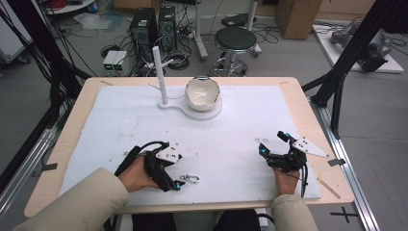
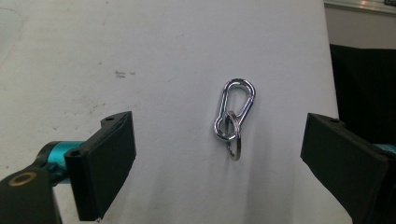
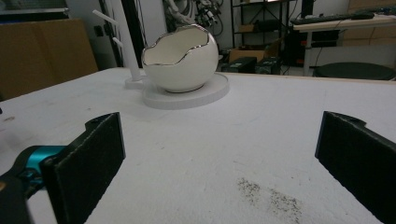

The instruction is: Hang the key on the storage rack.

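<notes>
A silver carabiner (image 2: pixel 235 109) with a key ring (image 2: pixel 235 142) hooked on it lies flat on the white mat (image 1: pixel 240 130) near the front edge, left of centre. My left gripper (image 1: pixel 176 182) sits just to the carabiner's (image 1: pixel 191 179) left. In the left gripper view the left gripper (image 2: pixel 217 161) is open, its jaws wide apart on either side of the carabiner and not touching it. My right gripper (image 1: pixel 273 142) rests at the front right of the mat. It (image 3: pixel 224 156) is open and empty and faces the white egg-shaped bowl (image 3: pixel 180 58).
The bowl (image 1: pixel 202 93) sits on a round white base (image 1: pixel 211 113) at the back centre, with a tall white pegged post (image 1: pixel 159 72) just to its left. The wooden table edge (image 1: pixel 308 115) borders the mat. A stool (image 1: pixel 235 39) and computer towers (image 1: pixel 151 26) stand on the floor behind.
</notes>
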`<state>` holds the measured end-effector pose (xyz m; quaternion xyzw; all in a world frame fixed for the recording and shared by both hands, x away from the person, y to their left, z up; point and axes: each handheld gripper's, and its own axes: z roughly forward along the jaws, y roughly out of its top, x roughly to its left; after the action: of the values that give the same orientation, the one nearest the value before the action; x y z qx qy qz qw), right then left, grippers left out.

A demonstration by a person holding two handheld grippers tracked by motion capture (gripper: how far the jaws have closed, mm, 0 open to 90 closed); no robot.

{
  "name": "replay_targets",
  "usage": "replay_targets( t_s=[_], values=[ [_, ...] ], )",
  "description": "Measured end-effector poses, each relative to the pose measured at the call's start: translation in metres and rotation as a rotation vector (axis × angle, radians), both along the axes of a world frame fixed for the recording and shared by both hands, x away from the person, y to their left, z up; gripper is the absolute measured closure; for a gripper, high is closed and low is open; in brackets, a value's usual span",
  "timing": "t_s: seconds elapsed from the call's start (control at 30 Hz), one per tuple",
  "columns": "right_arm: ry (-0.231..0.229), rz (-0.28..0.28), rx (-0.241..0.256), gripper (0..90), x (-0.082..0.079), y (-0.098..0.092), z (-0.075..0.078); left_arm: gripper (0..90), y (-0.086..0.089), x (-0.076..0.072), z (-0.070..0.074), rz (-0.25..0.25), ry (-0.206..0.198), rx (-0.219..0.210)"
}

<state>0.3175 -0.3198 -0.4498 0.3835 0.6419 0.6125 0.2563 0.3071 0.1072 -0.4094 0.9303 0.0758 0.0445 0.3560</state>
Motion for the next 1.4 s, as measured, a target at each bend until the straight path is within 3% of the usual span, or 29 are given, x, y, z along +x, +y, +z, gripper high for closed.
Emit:
replay_targets(
  t_s=[0.2,0.4,0.5,0.87,1.07,1.4],
  values=[
    [-0.007,-0.001,-0.003,0.5,0.0007,-0.0007,-0.0001,17.7,-0.0034,-0.0001,-0.003,-0.011,0.014,0.022],
    [-0.009,-0.002,-0.003,0.5,0.0007,-0.0007,-0.0001,30.6,-0.005,0.0002,-0.0047,-0.027,0.046,0.037],
    [-0.01,-0.001,-0.002,0.5,0.0009,-0.0009,-0.0002,43.2,-0.0052,0.0003,-0.0046,-0.041,0.056,0.041],
    [-0.001,-0.003,0.002,0.5,0.0002,-0.0007,-0.0001,65.0,-0.0059,-0.0003,-0.0048,-0.042,0.06,0.045],
    [-0.002,-0.005,0.003,0.5,0.0001,-0.0005,-0.0002,74.5,-0.0059,-0.0008,-0.0046,-0.049,0.063,0.051],
    [-0.006,-0.004,-0.002,0.5,0.0003,-0.0006,-0.0002,83.0,-0.005,0.0,-0.0042,-0.053,0.067,0.054]
  ],
)
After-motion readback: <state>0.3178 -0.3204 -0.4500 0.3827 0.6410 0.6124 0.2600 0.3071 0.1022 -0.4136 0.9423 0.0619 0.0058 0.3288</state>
